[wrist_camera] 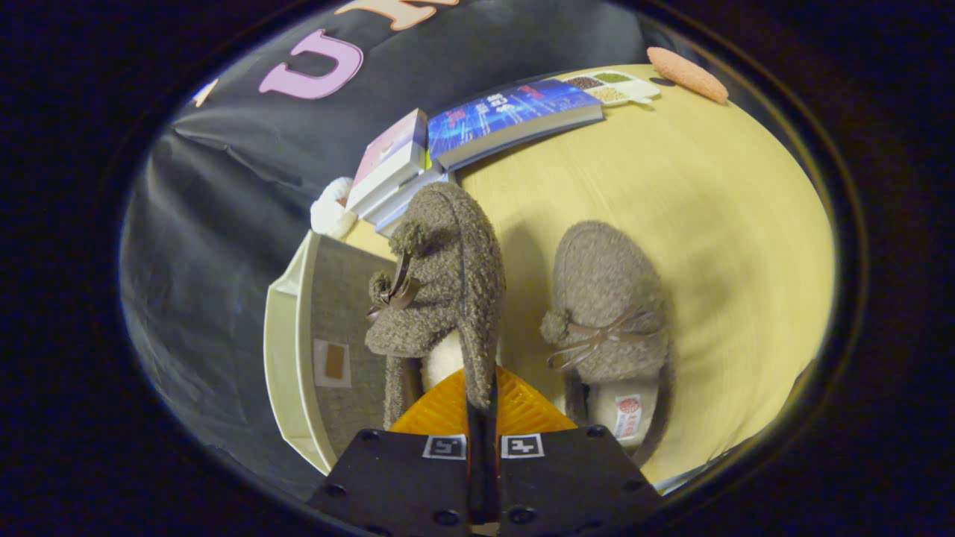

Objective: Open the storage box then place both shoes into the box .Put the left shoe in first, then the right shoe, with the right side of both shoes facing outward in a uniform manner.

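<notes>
My gripper [481,406] is shut on the heel rim of a fuzzy grey-brown slipper [448,276], which hangs lifted and tipped onto its side, its brown bow facing left. It hovers beside and partly over the open storage box [287,350], a cream-walled box with a grey fabric floor, left of the fingers. The second slipper [608,313] lies flat on the yellow table to the right of the fingers, toe pointing away, white lining and a small label showing at its heel.
Beyond the held slipper, a stack of books [395,168] and a large blue book [515,115] lie on the table [731,224]. A white fluffy item [332,209] sits near the box's far corner. A small divided dish [615,86] and an orange oval pad [686,73] rest farther back.
</notes>
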`<control>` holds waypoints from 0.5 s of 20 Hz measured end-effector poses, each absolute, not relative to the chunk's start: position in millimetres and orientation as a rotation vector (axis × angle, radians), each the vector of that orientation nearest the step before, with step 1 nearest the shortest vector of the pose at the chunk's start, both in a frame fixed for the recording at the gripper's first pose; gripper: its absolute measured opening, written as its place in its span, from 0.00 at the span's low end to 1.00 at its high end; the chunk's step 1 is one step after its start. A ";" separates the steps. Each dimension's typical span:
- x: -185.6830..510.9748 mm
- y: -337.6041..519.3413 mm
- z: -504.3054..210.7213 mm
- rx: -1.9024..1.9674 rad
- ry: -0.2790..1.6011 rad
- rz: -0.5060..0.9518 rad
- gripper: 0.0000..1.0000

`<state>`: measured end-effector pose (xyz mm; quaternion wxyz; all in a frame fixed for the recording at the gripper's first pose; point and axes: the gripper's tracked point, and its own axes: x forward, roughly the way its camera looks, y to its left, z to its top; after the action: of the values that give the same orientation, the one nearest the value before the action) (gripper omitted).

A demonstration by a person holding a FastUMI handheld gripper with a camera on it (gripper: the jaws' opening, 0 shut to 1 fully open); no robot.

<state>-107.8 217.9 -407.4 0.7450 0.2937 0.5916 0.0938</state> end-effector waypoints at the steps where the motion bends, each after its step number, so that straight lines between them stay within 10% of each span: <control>1: -102.3 215.5 -400.5 0.661 1.280 0.201 0.04; 10: -62.8 244.3 -310.4 0.789 1.127 0.289 0.03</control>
<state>-62.8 244.3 -310.4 0.7629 0.3630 0.5182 0.1328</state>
